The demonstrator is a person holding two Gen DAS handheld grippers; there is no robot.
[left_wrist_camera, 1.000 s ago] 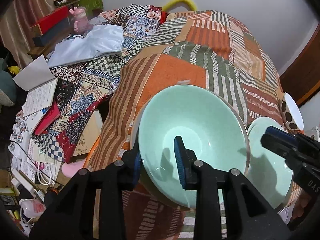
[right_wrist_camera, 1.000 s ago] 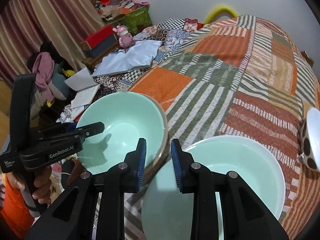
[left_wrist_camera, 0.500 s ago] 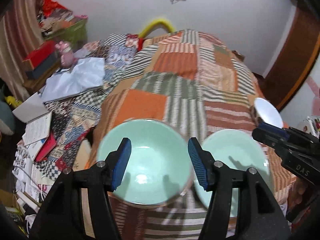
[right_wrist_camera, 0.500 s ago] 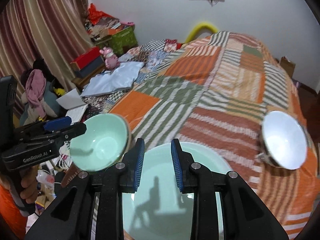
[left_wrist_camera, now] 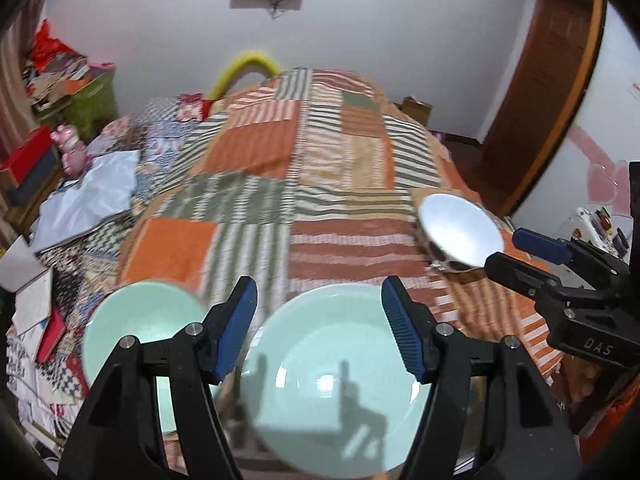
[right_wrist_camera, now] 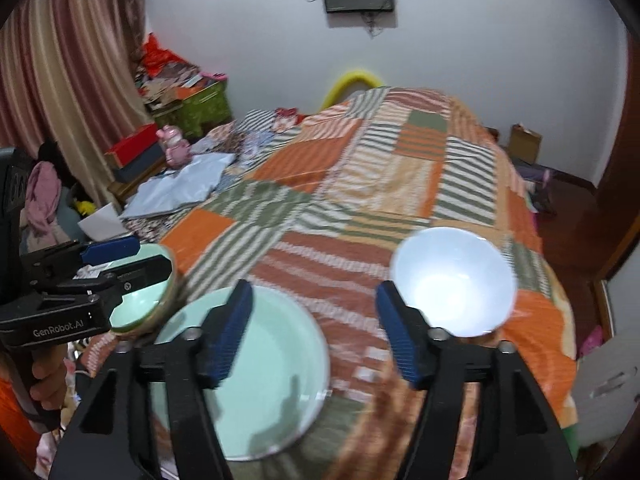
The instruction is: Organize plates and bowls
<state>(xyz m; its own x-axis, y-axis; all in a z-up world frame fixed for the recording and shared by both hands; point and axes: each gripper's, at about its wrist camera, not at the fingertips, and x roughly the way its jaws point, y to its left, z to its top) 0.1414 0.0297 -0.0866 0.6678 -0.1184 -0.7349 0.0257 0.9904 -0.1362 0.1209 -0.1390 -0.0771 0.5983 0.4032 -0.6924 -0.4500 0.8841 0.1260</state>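
Three dishes sit on the patchwork quilt point(left_wrist_camera: 256, 148) near the bed's front edge. On the left is a small mint bowl point(left_wrist_camera: 140, 320) point(right_wrist_camera: 140, 304), in the middle a wide mint bowl point(left_wrist_camera: 332, 380) point(right_wrist_camera: 248, 380), and on the right a white bowl point(left_wrist_camera: 460, 236) point(right_wrist_camera: 452, 280) with a dark patterned outside. My left gripper point(left_wrist_camera: 320, 328) point(right_wrist_camera: 124, 260) hangs above and between the two mint dishes. Its jaws are opening and hold nothing. Between the wide mint bowl and the white bowl hovers my right gripper point(right_wrist_camera: 314, 320) point(left_wrist_camera: 520, 256), jaws also opening and empty.
The bed fills the middle of both views. To its left lie a pale blue cloth point(right_wrist_camera: 180, 192), books and papers point(left_wrist_camera: 28, 292), a pink toy point(right_wrist_camera: 174, 148) and boxes. A curtain point(right_wrist_camera: 60, 80) hangs far left. A wooden door frame point(left_wrist_camera: 552, 92) stands at the right.
Both grippers have pulled back and up from the dishes. The left one let go of the small mint bowl's rim and widened. The right one went from nearly shut to wide.
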